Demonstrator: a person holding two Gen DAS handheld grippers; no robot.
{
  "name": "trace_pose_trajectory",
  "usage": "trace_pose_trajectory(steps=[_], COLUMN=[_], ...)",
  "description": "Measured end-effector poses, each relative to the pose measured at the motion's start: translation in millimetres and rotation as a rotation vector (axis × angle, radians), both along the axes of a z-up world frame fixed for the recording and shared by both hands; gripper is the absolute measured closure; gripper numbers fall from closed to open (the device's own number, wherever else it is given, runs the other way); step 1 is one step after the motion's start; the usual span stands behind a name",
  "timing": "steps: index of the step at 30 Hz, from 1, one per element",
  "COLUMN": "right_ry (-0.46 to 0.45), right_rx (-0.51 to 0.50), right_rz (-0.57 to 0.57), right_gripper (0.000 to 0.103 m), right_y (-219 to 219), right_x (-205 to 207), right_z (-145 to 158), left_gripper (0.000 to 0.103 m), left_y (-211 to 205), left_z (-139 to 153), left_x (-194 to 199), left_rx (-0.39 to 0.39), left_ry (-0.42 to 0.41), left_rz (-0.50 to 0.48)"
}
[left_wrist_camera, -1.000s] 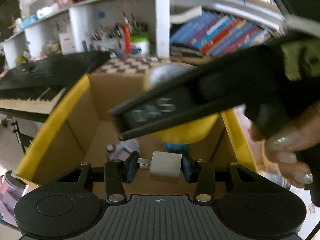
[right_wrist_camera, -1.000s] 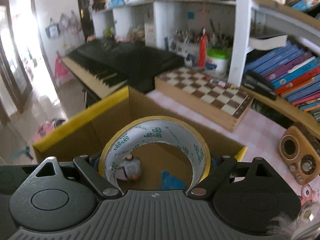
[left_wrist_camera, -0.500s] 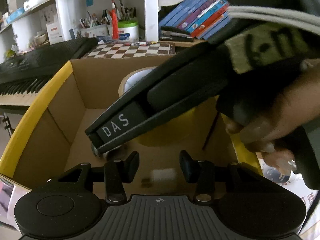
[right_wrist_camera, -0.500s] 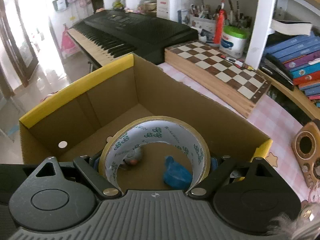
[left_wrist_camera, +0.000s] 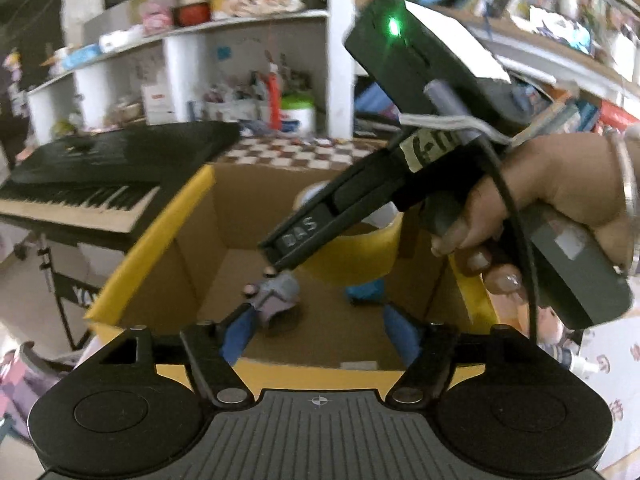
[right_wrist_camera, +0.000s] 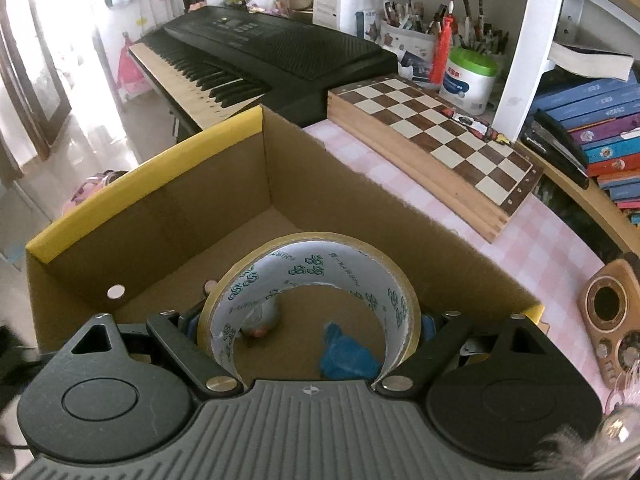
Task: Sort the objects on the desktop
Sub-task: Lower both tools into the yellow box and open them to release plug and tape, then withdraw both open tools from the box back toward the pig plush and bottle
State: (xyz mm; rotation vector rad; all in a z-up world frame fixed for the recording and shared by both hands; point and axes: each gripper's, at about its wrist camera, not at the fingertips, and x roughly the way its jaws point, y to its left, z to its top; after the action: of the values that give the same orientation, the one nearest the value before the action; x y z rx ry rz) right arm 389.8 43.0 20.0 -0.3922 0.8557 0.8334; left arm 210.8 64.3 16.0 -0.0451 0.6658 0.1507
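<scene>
A cardboard box point(right_wrist_camera: 152, 204) with yellow-taped rims stands at the desk's edge; it also shows in the left wrist view point(left_wrist_camera: 160, 236). My right gripper point(right_wrist_camera: 308, 324) is shut on a roll of yellowish packing tape point(right_wrist_camera: 320, 264) and holds it over the inside of the box. In the left wrist view the tape roll point(left_wrist_camera: 356, 248) hangs behind the right gripper's black body point(left_wrist_camera: 332, 220). My left gripper point(left_wrist_camera: 320, 332) is open and empty at the box's near rim. A small grey toy point(left_wrist_camera: 276, 296) and a blue object point(left_wrist_camera: 366, 292) lie on the box floor.
A black keyboard point(right_wrist_camera: 260, 52) stands left of the box. A wooden chessboard point(right_wrist_camera: 436, 136) lies behind it on the pink checked cloth point(right_wrist_camera: 536, 240). A green-lidded tub point(right_wrist_camera: 468, 76), pen holders and books fill the shelves. A small brown radio point(right_wrist_camera: 612, 320) sits at the right.
My left gripper let go of a small white block into the box, opened wider and drew back to the near rim. My right gripper carried the tape further over the box.
</scene>
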Motion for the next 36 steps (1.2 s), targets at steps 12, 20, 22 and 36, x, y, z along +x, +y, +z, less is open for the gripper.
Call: trace_pose_trajectory(steps=[12,20,22,36], right_ry=[0.028,0.03,0.006,-0.181], right_rx=[-0.056,0.007,0.026,0.12], right_rz=[-0.053,-0.128,-0.131,-0.177], right_gripper=[0.013,0.008,0.006,0.006], right_y=[26,11,8,-25], right_x=[32,24,19,-44], right_z=[-8,-3,4,54], left_gripper=[0.03,0.03,0.03,0.028], left_y=[23,30,30,42], left_z=[20,20,20,26], left_x=[-26,-33,-34,-66], left_rx=[-0.012,-0.028,-0.031,-0.027], left_ry=[-0.076,-0.089,-0.097,-0.149], left_rz=[0.097,0.088,0.078,0.084])
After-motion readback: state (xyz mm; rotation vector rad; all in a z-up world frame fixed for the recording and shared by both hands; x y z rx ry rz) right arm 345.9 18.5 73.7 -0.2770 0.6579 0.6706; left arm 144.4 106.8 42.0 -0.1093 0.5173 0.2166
